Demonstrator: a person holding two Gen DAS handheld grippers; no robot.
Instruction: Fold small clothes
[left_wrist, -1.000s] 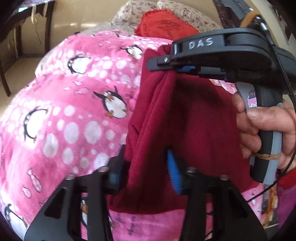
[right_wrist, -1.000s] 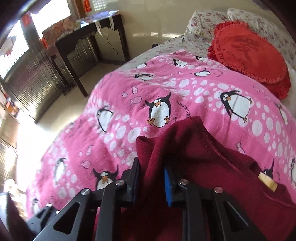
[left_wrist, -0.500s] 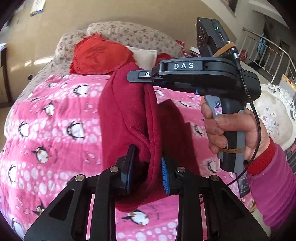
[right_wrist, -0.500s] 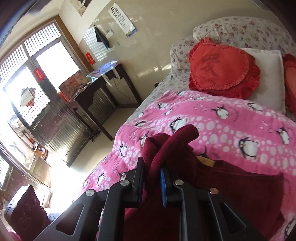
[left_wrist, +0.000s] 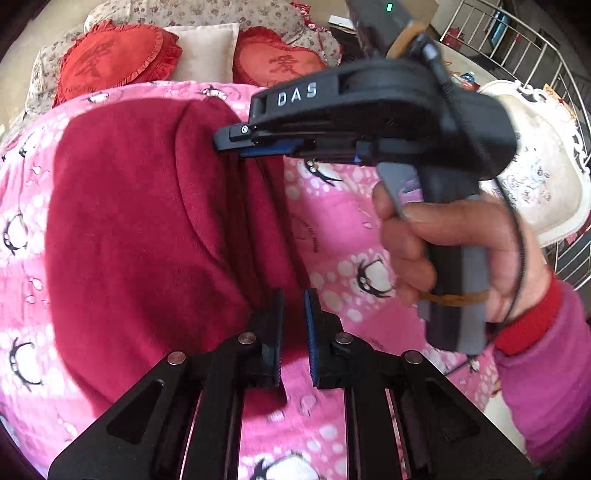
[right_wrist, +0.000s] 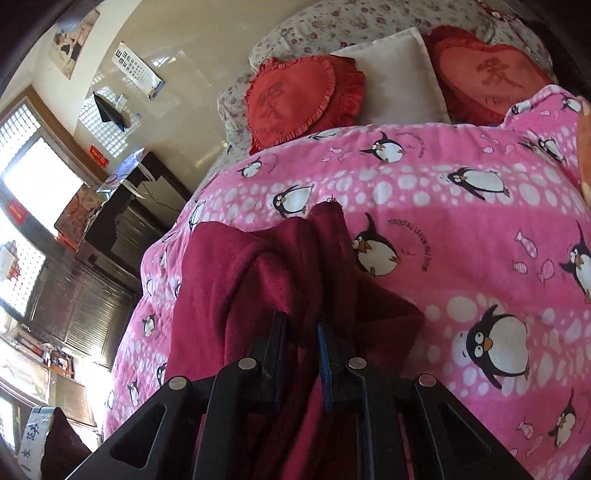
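A bed (right_wrist: 461, 206) covered by a pink penguin-print blanket (left_wrist: 351, 221) fills both views, with two red heart cushions (right_wrist: 295, 99) and a cream pillow (right_wrist: 399, 74) along the top of each frame. A dark desk (right_wrist: 122, 206) stands by bright windows at the left edge of the right wrist view.

On the blanket lies the dark red fleece garment (left_wrist: 147, 221), spread over the left and centre of the left wrist view, with one side gathered into lengthwise pleats.

The right gripper (left_wrist: 236, 142), held by a hand (left_wrist: 443, 251) at the right of that frame, reaches in from the right, its fingers pinching the upper end of the pleated edge. In its own view the cloth runs up between the two fingers (right_wrist: 273, 354) at bottom centre.

The left gripper (left_wrist: 293, 332) sits at bottom centre of its frame. Its fingers stand slightly apart at the lower end of the same edge; I cannot tell whether any cloth is caught between them.

The fleece looks light, soft and limp, likely to sag and slide wherever unsupported. It is probably best taken at the two ends of one edge, through all layers, so the fold carries over evenly.
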